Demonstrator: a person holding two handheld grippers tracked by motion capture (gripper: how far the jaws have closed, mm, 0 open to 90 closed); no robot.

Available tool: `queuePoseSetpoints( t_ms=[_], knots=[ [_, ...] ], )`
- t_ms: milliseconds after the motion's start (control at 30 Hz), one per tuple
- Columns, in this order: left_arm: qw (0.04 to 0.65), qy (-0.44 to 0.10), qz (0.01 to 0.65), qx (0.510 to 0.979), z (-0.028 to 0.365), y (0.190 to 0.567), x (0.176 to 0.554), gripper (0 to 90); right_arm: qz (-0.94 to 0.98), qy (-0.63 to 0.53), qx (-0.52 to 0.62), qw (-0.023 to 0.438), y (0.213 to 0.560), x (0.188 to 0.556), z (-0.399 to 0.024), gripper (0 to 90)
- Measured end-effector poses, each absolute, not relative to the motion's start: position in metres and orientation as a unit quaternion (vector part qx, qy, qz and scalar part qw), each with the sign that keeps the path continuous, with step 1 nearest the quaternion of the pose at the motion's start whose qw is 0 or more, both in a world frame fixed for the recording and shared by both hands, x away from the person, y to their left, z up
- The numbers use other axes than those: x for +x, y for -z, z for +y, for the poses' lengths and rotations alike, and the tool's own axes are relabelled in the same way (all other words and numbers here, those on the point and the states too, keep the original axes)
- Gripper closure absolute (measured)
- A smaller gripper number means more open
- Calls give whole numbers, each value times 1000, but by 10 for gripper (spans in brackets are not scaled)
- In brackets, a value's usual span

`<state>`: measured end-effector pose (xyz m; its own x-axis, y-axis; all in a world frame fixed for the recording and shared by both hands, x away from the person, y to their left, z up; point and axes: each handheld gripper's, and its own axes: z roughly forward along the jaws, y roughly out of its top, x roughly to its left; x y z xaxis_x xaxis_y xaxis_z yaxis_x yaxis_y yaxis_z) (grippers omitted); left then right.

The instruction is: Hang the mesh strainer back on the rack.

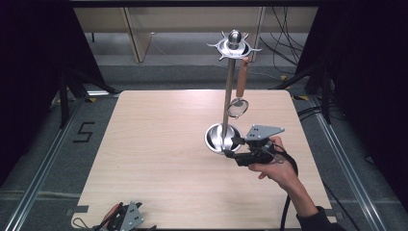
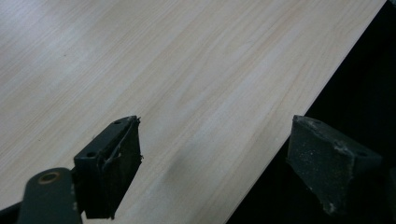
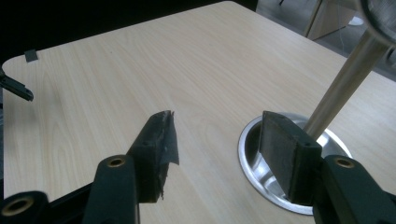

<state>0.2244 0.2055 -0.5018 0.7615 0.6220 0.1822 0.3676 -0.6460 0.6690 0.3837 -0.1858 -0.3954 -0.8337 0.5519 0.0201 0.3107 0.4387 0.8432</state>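
A metal utensil stand rises from the table's right half, with a round dish base [image 1: 216,139], a thin pole [image 1: 228,91] and a hooked ring [image 1: 234,46] on top. A small strainer [image 1: 238,107] with a wooden handle hangs from the ring. A hand holds my right gripper [image 1: 231,147] low at the base's near right side, open with nothing between its jaws. In the right gripper view one jaw stands over the base's rim [image 3: 254,179], the other over bare wood, with the pole [image 3: 345,84] behind. My left gripper [image 1: 122,216] lies at the table's front left edge, open [image 2: 215,149] and empty.
The light wooden table [image 1: 159,144] has a dark floor and metal rails on both sides. Shelving and cables stand beyond the far edge. In the left gripper view the table's edge [image 2: 299,116] runs between the jaws.
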Motion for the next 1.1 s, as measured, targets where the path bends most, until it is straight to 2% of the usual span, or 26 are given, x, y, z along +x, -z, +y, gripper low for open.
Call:
queuePoseSetpoints(
  t_ms=[400,1100],
  knots=[
    [312,-205,279,885,206,501,224,167,848,-451,256,114,412,383,-183,439],
    [313,-205,278,885,206,502,223,167,848,-437,281,105,432,380,-187,360]
  ],
)
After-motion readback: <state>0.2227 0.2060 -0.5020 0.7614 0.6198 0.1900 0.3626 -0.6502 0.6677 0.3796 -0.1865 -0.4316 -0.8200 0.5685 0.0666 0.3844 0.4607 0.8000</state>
